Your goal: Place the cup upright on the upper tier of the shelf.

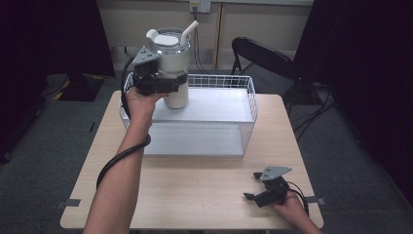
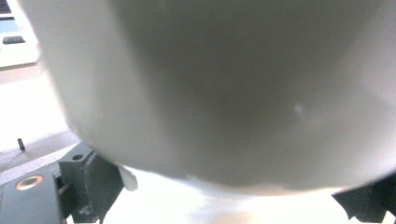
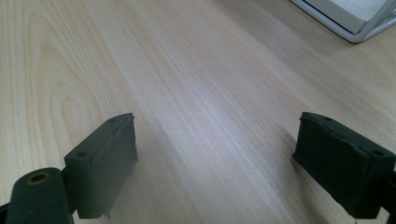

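Note:
A white tumbler (image 1: 173, 66) with a lid and a bent straw is held upright over the upper shelf of a white wire rack (image 1: 249, 100). My left gripper (image 1: 168, 87) is shut on its lower body from the left. Up close in the left gripper view the tumbler's white wall (image 2: 224, 88) sits between the two jaws. Whether its base touches the shelf I cannot tell. My right gripper (image 1: 251, 187) rests low over the wooden table (image 1: 195, 185) at the front right, open with nothing between its fingers (image 3: 105, 163).
The wire rack has two white shelves and stands at the table's far half; its corner (image 3: 359, 18) appears in the right gripper view. A black folding chair (image 1: 265, 61) stands behind the table. Dark curtains flank both sides.

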The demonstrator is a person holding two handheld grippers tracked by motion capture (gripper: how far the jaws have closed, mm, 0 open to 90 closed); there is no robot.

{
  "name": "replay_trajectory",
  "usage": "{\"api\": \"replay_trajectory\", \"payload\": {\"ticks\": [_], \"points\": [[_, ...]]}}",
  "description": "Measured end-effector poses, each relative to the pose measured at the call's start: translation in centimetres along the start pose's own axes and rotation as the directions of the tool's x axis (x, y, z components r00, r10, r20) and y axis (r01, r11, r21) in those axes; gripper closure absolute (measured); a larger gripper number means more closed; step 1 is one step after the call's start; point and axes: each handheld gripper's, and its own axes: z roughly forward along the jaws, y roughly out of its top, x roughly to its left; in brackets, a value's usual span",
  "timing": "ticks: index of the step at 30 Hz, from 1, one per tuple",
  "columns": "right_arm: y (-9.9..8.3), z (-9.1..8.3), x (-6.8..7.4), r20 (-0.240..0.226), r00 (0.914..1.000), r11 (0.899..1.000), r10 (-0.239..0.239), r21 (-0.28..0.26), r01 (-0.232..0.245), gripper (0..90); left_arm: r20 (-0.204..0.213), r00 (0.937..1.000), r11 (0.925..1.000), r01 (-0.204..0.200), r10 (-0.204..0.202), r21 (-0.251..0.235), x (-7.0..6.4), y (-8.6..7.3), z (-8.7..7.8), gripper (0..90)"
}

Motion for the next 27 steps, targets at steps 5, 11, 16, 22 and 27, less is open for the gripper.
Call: {"api": "replay_trajectory", "payload": {"ticks": [5, 11, 16, 22, 27], "points": [[0.0, 0.0, 0.0, 0.000, 1.0000, 1.000, 0.000, 0.000, 0.000, 12.2, -0.001, 1.0000, 1.0000, 0.000, 0.000, 0.006, 0.0, -0.3, 0.3, 10.4], [0.0, 0.0, 0.0, 0.000, 1.0000, 1.000, 0.000, 0.000, 0.000, 12.2, 0.004, 1.0000, 0.9999, -0.001, 0.001, 0.017, -0.1, -0.7, 0.6, 10.4], [0.0, 0.0, 0.0, 0.000, 1.0000, 1.000, 0.000, 0.000, 0.000, 12.2, -0.002, 1.0000, 0.9999, 0.006, -0.006, 0.010, 0.0, -0.9, 0.7, 10.3], [0.0, 0.0, 0.0, 0.000, 1.0000, 1.000, 0.000, 0.000, 0.000, 12.2, -0.017, 0.9998, 0.9998, 0.012, -0.012, 0.015, 0.2, -1.1, 0.6, 10.3], [0.0, 0.0, 0.0, 0.000, 1.0000, 1.000, 0.000, 0.000, 0.000, 12.2, -0.013, 0.9999, 0.9999, 0.006, -0.006, 0.010, 0.3, -1.5, 0.6, 10.3]]}}
